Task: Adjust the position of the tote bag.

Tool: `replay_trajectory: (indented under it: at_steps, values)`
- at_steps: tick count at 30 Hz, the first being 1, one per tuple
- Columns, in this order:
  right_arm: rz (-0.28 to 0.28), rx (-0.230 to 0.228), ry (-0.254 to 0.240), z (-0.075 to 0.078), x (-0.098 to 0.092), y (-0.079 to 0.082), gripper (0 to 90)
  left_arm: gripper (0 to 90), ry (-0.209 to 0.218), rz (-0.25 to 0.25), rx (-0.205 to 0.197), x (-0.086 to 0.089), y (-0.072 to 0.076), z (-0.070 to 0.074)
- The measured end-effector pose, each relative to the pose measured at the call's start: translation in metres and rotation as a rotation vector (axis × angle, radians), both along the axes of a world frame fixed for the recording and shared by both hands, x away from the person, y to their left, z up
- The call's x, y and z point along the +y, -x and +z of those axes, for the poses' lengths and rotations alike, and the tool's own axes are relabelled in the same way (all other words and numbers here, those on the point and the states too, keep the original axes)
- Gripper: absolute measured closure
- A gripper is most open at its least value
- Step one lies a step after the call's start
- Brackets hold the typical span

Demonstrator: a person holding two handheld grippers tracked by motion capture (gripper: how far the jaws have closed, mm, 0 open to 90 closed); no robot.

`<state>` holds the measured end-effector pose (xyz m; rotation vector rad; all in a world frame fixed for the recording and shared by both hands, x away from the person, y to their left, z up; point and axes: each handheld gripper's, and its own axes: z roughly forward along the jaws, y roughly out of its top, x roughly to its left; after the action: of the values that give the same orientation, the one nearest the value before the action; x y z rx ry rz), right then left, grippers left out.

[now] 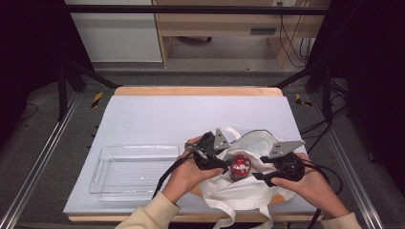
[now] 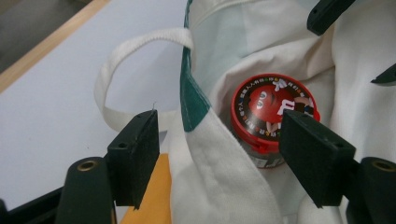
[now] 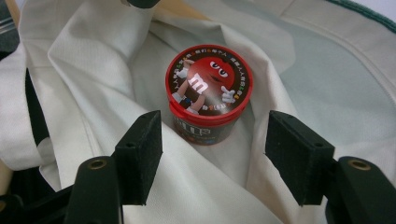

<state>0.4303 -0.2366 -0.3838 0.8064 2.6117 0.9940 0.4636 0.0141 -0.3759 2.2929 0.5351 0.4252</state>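
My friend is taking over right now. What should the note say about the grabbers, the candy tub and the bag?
Left gripper: open, its fingers either side of the bag's rim.
Right gripper: open, empty, pointing at the tub.
Candy tub: upright inside the white tote bag, red lid on, not held.
Clear tray: on the table left of the bag.
Done: bag mouth is spread open.
Left, probably: grip the tub and lift it out, maybe into the tray.

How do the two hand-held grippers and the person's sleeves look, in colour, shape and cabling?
Both the left gripper and the right gripper are black, each topped by a grey three-cornered plate. In the gripper views, each has two black jaws with flat rectangular pads mounted on rounded arms that carry brass-coloured holes. A black cable trails from each. The person's sleeves are cream-coloured.
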Motion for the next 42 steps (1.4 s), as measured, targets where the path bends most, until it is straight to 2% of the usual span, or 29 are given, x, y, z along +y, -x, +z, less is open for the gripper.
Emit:
replay_trajectory:
  at_steps: [1, 3, 7, 12, 14, 20, 21, 33, 36, 41, 42]
  values:
    - [0.0, 0.0, 0.0, 0.0, 0.0, 0.0, 35.9, 32.6, 0.0, 0.0, 0.0, 0.0, 0.0, 0.0]
    - [-0.004, 0.001, 0.004, 0.001, 0.002, 0.0, 34.7, 37.9, 0.006, 0.005, 0.026, 0.002, -0.002, -0.005]
    - [0.01, -0.01, 0.004, 0.004, 0.007, 0.002, 34.2, 53.8, 0.002, 0.003, 0.054, 0.005, -0.001, -0.008]
    - [0.017, -0.001, 0.033, 0.001, 0.01, 0.001, 34.2, 69.4, 0.007, 0.01, 0.072, 0.008, -0.002, -0.008]
    - [0.015, 0.001, 0.038, -0.002, 0.009, 0.001, 34.9, 76.3, 0.01, 0.008, 0.073, 0.01, -0.001, -0.008]
    - [0.013, 0.013, 0.058, -0.011, 0.004, 0.009, 35.9, 86.4, -0.001, 0.005, 0.053, 0.013, 0.001, -0.004]
    - [0.011, 0.012, 0.055, -0.013, 0.003, 0.01, 35.9, 87.1, -0.01, -0.004, 0.042, 0.013, 0.003, -0.003]
    - [-0.007, 0.013, 0.033, -0.028, 0.001, 0.01, 31.5, 88.2, -0.029, -0.033, 0.03, 0.012, 0.013, 0.003]
    - [-0.004, 0.026, 0.048, -0.033, 0.005, 0.009, 32.1, 88.4, -0.025, -0.033, 0.026, 0.012, 0.013, 0.004]
    - [-0.005, 0.026, 0.052, -0.039, 0.006, 0.011, 40.3, 88.4, -0.025, -0.029, 0.025, 0.015, 0.013, 0.005]
    - [-0.009, 0.024, 0.045, -0.042, 0.004, 0.013, 47.0, 88.5, -0.03, -0.029, 0.021, 0.015, 0.013, 0.006]
